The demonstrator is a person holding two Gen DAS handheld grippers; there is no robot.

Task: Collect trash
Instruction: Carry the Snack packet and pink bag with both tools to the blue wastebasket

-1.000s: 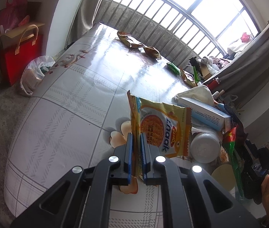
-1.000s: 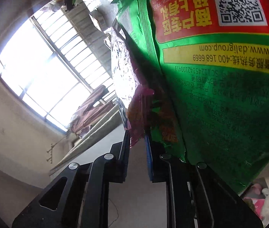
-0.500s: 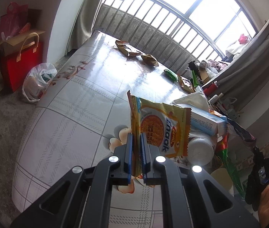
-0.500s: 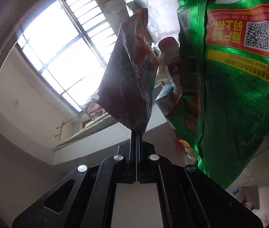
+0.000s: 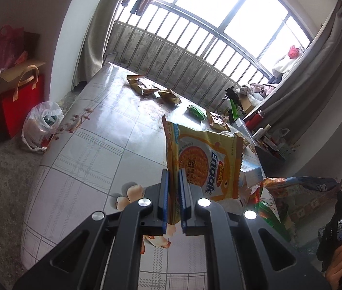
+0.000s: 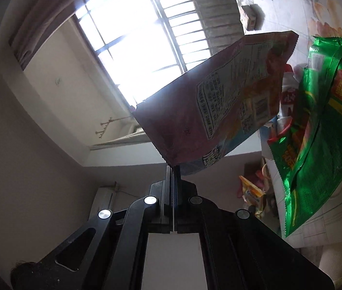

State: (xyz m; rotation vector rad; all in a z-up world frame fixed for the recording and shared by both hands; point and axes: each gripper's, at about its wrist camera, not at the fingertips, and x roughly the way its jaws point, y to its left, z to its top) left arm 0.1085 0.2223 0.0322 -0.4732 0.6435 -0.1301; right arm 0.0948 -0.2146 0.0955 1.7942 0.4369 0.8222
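Two wrappers are held clear above the tabletop (image 5: 79,159), one in each gripper.

Left of the green bag (image 6: 316,130), the yellow noodle packet (image 5: 202,162) is clamped by its edge in the left gripper (image 5: 174,200), long axis upright, print facing right. The right gripper (image 6: 173,186) is shut tight on a corner of the maroon snack bag (image 6: 219,101), which is angled up and rightward toward the green bag, nearer this gripper.

Both wrappers (image 5: 204,164) (image 6: 219,101) now higher.
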